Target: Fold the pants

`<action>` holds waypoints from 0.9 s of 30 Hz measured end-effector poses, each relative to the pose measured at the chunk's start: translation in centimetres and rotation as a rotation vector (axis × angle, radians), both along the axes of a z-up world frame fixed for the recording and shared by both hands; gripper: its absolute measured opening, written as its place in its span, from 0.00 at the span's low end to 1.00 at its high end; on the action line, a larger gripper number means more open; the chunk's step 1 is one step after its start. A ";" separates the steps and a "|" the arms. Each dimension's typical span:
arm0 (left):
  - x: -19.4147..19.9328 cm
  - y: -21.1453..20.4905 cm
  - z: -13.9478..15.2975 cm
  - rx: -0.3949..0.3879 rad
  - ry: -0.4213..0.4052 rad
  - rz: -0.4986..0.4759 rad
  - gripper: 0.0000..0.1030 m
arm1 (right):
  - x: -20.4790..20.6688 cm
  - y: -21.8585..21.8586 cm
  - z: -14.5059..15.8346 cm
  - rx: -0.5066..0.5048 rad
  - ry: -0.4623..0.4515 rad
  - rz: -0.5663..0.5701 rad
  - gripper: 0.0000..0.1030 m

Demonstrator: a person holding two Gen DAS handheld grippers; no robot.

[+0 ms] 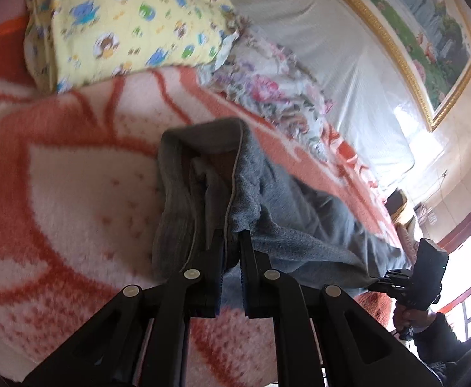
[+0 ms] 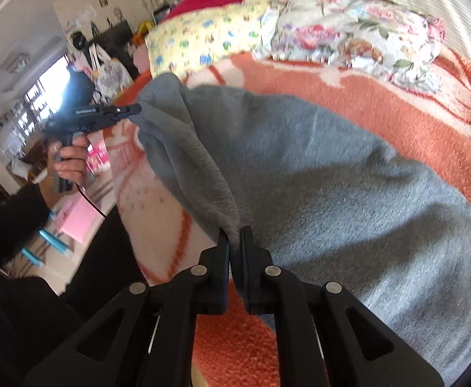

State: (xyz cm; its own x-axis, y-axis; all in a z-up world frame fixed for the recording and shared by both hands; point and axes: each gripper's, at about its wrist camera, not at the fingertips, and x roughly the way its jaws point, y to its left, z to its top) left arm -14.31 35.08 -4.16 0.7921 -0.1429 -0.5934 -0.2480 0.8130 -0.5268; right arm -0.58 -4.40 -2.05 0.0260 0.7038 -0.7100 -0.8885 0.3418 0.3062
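Note:
The grey fleece pants (image 1: 277, 200) lie on an orange and white blanket (image 1: 74, 174) on a bed. My left gripper (image 1: 232, 235) is shut on the waistband edge and holds it lifted off the blanket. My right gripper (image 2: 234, 233) is shut on another edge of the pants (image 2: 332, 177), also lifted. The fabric hangs between the two grippers and spreads over the blanket (image 2: 412, 119). The right gripper also shows in the left wrist view (image 1: 380, 279), and the left gripper in the right wrist view (image 2: 135, 109), pinching grey cloth.
A yellow cartoon-print quilt (image 1: 122, 22) and a floral cloth bundle (image 1: 267, 87) lie at the back of the bed. A plastic-covered wall and a framed picture (image 1: 428, 42) stand behind. The bed edge, floor and a pink box (image 2: 74, 219) are at the left of the right wrist view.

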 end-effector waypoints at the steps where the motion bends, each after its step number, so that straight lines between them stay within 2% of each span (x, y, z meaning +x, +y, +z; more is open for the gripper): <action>1: -0.2 0.0 -0.5 -0.007 0.014 0.007 0.12 | -0.1 0.2 -0.4 -0.018 0.015 0.001 0.11; 3: -0.9 0.1 -1.0 -0.023 0.020 0.024 0.15 | -0.1 0.5 -0.9 -0.041 0.025 -0.006 0.13; 5: -1.7 0.2 -0.9 -0.029 0.022 0.046 0.22 | -0.2 0.6 -0.9 -0.038 0.031 -0.004 0.21; 7: -2.6 0.3 -0.6 -0.041 0.024 0.076 0.35 | -0.2 0.5 -0.4 -0.020 0.045 0.000 0.28; 8: -2.9 0.3 -0.5 -0.049 0.020 0.090 0.35 | -0.2 0.5 -0.1 -0.005 0.047 0.001 0.32; 14: -4.0 -0.3 1.5 -0.037 0.010 0.163 0.47 | 0.9 0.8 2.8 0.079 0.021 -0.022 0.33; 15: -4.0 -0.4 1.9 -0.036 0.014 0.169 0.51 | 1.2 1.0 3.2 0.089 0.015 -0.030 0.33; 18: -3.4 -1.4 3.2 -0.004 0.032 0.196 0.52 | 2.9 1.9 4.1 0.087 0.004 -0.093 0.33; 20: -2.6 -2.5 4.2 0.042 0.067 0.203 0.56 | 4.4 2.6 4.6 0.082 0.007 -0.144 0.33; 21: -2.2 -3.0 4.5 0.080 0.095 0.223 0.64 | 5.1 2.9 4.8 0.079 0.010 -0.167 0.33; 23: -1.5 -3.8 4.7 0.132 0.147 0.274 0.65 | 6.9 3.5 5.0 0.069 0.020 -0.221 0.33; 27: -0.7 -3.7 3.5 0.082 0.182 0.309 0.65 | 10.6 4.8 4.7 0.053 0.067 -0.306 0.33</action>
State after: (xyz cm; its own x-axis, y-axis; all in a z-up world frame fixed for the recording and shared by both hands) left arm -14.99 31.35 -0.64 0.6710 0.1410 -0.7279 -0.5721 0.7229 -0.3874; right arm 10.02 0.35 2.60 0.1965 0.7063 -0.6802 -0.7240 0.5723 0.3852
